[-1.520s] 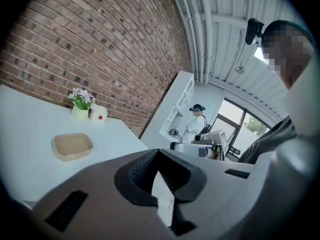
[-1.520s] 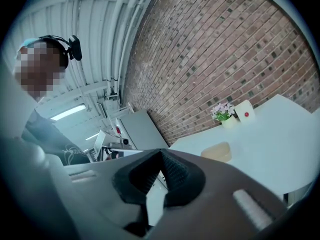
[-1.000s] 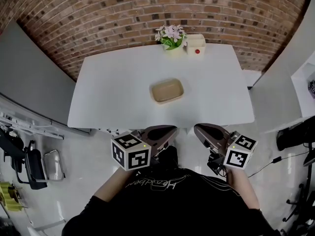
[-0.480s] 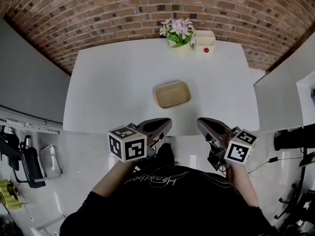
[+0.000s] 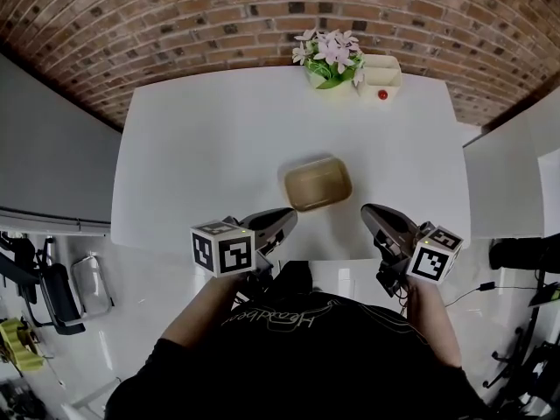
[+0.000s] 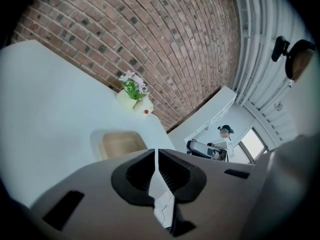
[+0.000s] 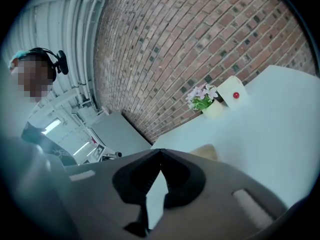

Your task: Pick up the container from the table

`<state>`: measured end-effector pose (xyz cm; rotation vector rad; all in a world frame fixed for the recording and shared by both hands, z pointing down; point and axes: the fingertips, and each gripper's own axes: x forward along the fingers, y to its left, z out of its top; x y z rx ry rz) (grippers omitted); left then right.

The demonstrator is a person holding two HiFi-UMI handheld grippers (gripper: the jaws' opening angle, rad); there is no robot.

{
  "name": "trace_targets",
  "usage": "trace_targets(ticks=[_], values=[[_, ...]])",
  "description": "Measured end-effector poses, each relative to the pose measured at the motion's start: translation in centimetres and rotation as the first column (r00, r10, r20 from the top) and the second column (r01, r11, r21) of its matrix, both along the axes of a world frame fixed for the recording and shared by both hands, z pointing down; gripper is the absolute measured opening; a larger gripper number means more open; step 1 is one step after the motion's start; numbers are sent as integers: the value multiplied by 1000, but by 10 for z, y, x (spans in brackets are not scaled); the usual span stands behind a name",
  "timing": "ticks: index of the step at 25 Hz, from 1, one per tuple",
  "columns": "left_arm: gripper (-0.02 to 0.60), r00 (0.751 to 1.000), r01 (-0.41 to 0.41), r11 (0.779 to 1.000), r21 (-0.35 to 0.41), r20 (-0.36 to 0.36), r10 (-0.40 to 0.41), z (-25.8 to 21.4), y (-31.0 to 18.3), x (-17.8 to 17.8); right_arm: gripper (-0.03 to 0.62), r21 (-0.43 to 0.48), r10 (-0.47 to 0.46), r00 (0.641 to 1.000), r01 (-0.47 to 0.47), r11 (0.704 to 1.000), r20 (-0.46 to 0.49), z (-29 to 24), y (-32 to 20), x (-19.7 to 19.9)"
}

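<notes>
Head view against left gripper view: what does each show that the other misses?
Head view only: marker cubes on the left hand-held gripper and the right hand-held gripper, plus the wearer's black shirt. Left gripper view only: a distant person by a window. Both: the tan container, flower pot, white table and brick wall.

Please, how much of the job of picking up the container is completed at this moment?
Nothing looks done yet: the shallow tan rectangular container lies untouched on the white table. In hand: the left claw and the right claw hover by the table's near edge, short of the container, both shut and empty. Left: open a claw, reach the rim, grip, lift.
</notes>
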<state>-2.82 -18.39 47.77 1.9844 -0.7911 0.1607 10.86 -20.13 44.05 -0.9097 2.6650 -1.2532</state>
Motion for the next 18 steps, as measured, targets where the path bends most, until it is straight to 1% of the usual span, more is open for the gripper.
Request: trace_targets(ticks=[3, 6, 9, 10, 13, 15, 18], values=[[5, 1000, 22, 999, -47, -3, -22, 15, -12, -10, 5, -32, 10, 1000, -11, 999, -14, 14, -15, -1], [5, 1000, 22, 998, -67, 9, -22, 29, -25, -17, 6, -63, 23, 999, -25, 998, -33, 28, -27, 0], [5, 999, 35, 995, -91, 21, -34, 40, -38, -27, 13, -93, 34, 997, -41, 995, -72, 43, -37, 2], [6, 999, 37, 994, -102, 11, -36, 43, -42, -29, 33, -101, 37, 996, -45, 994, -81, 47, -40, 3], [17, 999, 42, 987, -153, -23, -46, 59, -47, -32, 35, -116, 51, 993, -63, 991, -102, 58, -50, 6], [21, 998, 53, 982, -180, -8, -55, 70, -50, -36, 59, -125, 52, 993, -65, 990, -106, 68, -57, 8], [57, 997, 70, 974, -215, 28, -66, 86, -54, -40, 62, -148, 57, 989, -77, 986, -135, 83, -66, 11]])
